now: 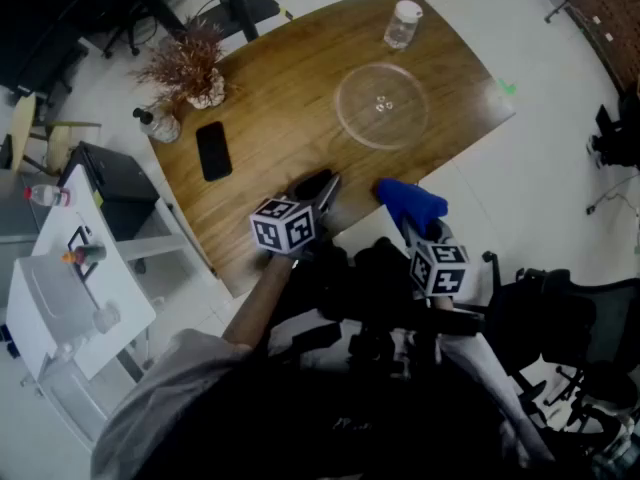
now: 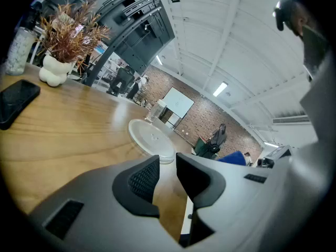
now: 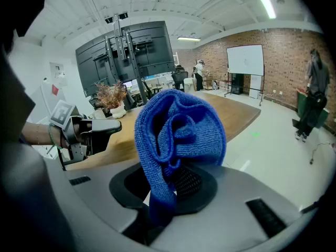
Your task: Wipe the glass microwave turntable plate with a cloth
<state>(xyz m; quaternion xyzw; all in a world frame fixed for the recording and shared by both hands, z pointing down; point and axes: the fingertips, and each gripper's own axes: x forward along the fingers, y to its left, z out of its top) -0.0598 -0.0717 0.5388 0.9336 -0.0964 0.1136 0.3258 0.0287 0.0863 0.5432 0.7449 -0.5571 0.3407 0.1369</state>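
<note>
The clear glass turntable plate [image 1: 382, 105] lies flat on the wooden table [image 1: 290, 118], toward its far right; in the left gripper view the plate [image 2: 151, 138] shows ahead of the jaws. My left gripper [image 1: 322, 188] hovers over the table's near edge, open, with nothing between its pads [image 2: 167, 178]. My right gripper [image 1: 398, 208] is shut on a bunched blue cloth [image 1: 411, 201], held just off the table's near edge. The cloth [image 3: 178, 138] fills the middle of the right gripper view and hides the fingertips.
A black phone [image 1: 213, 150], a white vase of dried plants [image 1: 192, 68] and a small bottle [image 1: 158, 122] sit on the table's left part. A clear glass jar [image 1: 402, 24] stands beyond the plate. White shelving [image 1: 70, 288] is at left, an office chair [image 1: 570, 338] at right.
</note>
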